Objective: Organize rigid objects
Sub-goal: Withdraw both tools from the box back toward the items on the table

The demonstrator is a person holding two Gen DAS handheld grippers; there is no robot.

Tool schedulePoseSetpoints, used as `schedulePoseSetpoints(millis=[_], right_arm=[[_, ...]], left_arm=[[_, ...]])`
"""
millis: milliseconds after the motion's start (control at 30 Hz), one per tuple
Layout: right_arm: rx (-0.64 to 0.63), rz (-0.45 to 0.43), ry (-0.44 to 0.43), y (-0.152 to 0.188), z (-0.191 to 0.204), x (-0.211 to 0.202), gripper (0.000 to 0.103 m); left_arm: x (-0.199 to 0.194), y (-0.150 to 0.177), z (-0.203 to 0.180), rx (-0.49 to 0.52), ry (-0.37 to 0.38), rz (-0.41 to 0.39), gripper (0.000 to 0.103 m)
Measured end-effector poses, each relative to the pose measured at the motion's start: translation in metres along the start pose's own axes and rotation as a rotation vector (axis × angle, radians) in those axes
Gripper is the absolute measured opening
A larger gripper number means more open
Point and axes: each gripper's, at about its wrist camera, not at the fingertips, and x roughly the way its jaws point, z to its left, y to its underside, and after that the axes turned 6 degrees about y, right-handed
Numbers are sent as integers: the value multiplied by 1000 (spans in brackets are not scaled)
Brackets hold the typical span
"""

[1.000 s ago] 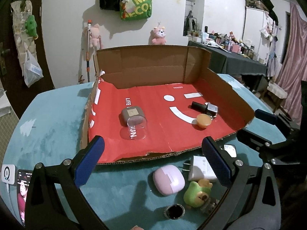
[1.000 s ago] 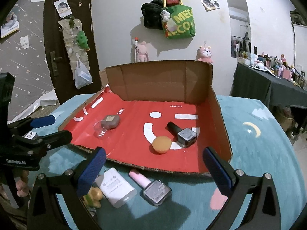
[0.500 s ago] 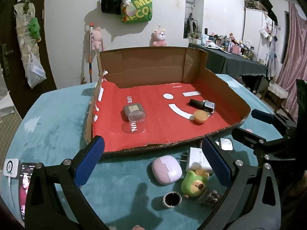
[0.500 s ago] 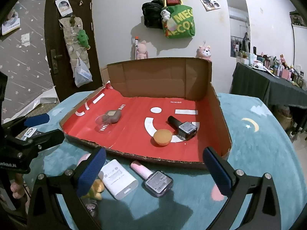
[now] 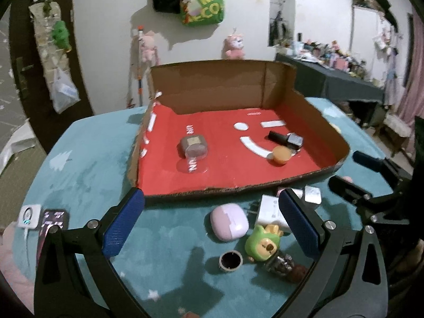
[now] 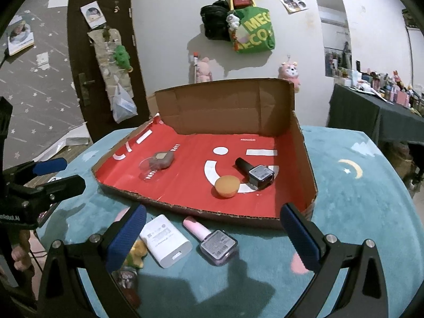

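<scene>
Red-lined cardboard tray: set on teal table.
Inside tray: orange puff, dark bottle.
Before tray: white charger, pink bottle.
Left gripper: held apart, empty.
Right gripper: held apart, empty.

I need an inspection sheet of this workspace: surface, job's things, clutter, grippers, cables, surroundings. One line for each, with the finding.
Surface: teal cloth covers the round table.
Job's things: red-lined cardboard box holds a clear-lidded jar, an orange cap and a dark bottle. In front of the box lie a white charger, pink-capped bottle, lilac case, green toy, ring.
Clutter: phone at the left edge.
Grippers: left gripper and right gripper both open, empty.
Cables: white lead by the small white device.
Surroundings: hanging green bag, dark door, crowded side table.
</scene>
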Motion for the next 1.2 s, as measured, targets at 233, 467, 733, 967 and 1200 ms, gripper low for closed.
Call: schedulePoseSetpoints(millis=[233,467,733,967,1200], right_arm=[[8,-20,-118,10,-26,8,103],[83,-12,-266,18,-49,22,103],[33,42,-398,25,-43,27,103],[91,95,-471,25,-53,37,103],[24,58,-417,27,-40,27,103]], left_arm=[[-1,16,-10,-104,-12,49,103],[3,17,-21,-121,13,84,103],[12,25,-13,-129,59,122,103],[8,62,3,-160,75,98,103],[15,81,8,-149,167,67,103]])
